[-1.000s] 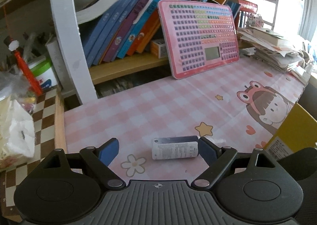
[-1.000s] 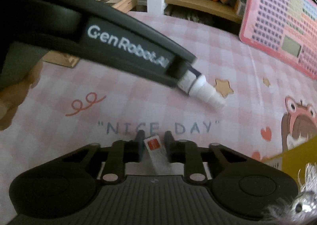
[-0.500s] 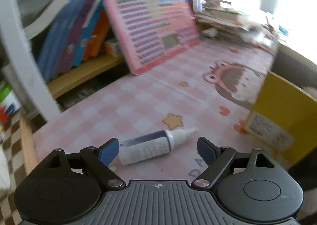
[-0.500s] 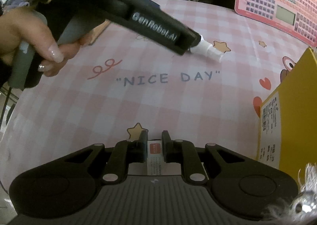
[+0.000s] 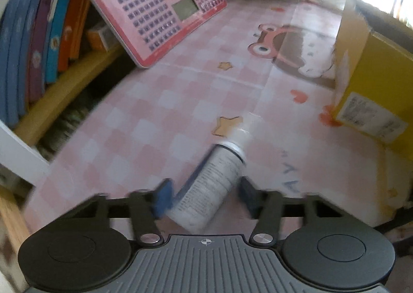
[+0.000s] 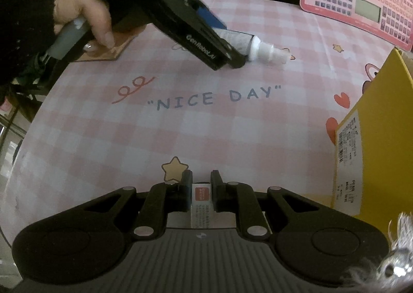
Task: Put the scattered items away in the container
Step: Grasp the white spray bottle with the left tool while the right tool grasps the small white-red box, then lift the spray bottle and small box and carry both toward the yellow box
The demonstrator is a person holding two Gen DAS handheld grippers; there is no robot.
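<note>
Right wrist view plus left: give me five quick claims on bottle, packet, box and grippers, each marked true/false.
1. The bottle lies on its side on the tablecloth. True.
2. The right gripper is empty. False: it is shut on a small packet with an orange label.
3. The bottle sits between the fingers of the left gripper. True; its jaws are closing around it.
4. The bottle's white nozzle points back into the left gripper. False: it points away from it, toward a printed star.
5. The yellow box stands at the left edge of the right wrist view. False: at the right edge.
</note>
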